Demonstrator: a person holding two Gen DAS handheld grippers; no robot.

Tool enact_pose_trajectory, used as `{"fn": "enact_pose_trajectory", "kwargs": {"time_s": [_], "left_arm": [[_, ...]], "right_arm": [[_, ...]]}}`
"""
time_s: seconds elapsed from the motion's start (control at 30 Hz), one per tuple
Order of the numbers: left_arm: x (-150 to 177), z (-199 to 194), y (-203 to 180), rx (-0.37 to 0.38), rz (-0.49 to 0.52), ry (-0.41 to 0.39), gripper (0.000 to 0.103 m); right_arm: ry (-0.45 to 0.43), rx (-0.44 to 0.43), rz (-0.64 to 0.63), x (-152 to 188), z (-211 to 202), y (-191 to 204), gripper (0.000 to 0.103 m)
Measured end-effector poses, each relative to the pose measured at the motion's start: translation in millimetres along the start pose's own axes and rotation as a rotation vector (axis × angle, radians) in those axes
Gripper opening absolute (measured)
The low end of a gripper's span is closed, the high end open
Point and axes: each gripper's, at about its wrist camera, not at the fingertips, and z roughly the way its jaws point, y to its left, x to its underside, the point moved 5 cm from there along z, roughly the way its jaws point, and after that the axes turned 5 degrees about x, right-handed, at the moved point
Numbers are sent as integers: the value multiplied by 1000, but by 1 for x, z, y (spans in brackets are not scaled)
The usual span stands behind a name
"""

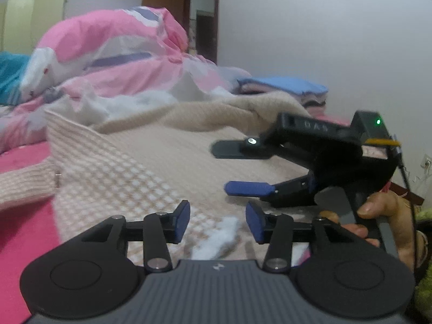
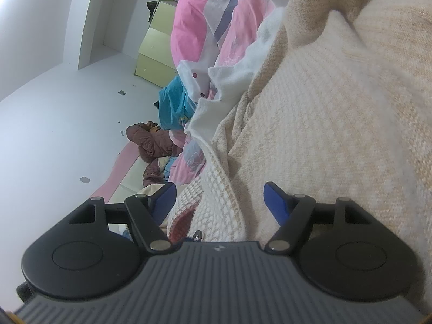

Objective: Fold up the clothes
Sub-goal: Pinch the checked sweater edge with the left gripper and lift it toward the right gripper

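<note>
A beige knit garment (image 1: pixel 189 140) lies spread on the bed, with a pink-and-white checked part (image 1: pixel 121 167) turned up at its left. My left gripper (image 1: pixel 219 222) hovers open just above the near edge, over a white fluffy tuft (image 1: pixel 218 239), holding nothing. My right gripper (image 1: pixel 235 168) is turned on its side over the knit at the right, open, with a hand (image 1: pixel 383 210) holding it. In the right wrist view the right gripper (image 2: pixel 220 202) is wide open, and the checked edge (image 2: pixel 213 189) runs between its fingers unclamped, beside the beige knit (image 2: pixel 337 108).
A pink and white duvet (image 1: pixel 108 54) is heaped behind the garment, with white fleece (image 1: pixel 108 105) at its foot. A folded blue stack (image 1: pixel 283 85) sits at the back right. Pink bedsheet (image 1: pixel 21 216) shows at the left. A brown jacket (image 2: pixel 154 140) lies far off.
</note>
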Motion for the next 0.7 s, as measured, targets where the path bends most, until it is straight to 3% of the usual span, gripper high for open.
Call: {"fn": "enact_pose_trajectory", "kwargs": {"time_s": [0.13, 0.27, 0.4, 0.6, 0.7], "left_arm": [[3, -29, 16, -47, -29, -12, 50], [10, -51, 41, -82, -120, 13, 52], [22, -53, 48, -53, -149, 49, 53], [38, -55, 58, -11, -191, 103, 62], [47, -56, 63, 11, -212, 130, 63]], "right_arm": [[-3, 4, 10, 0, 0, -2, 68], [6, 20, 3, 0, 2, -2, 68], [51, 87, -64, 3, 8, 8, 68], [141, 155, -146, 12, 23, 24, 67], [182, 186, -177, 16, 30, 30, 62]]}}
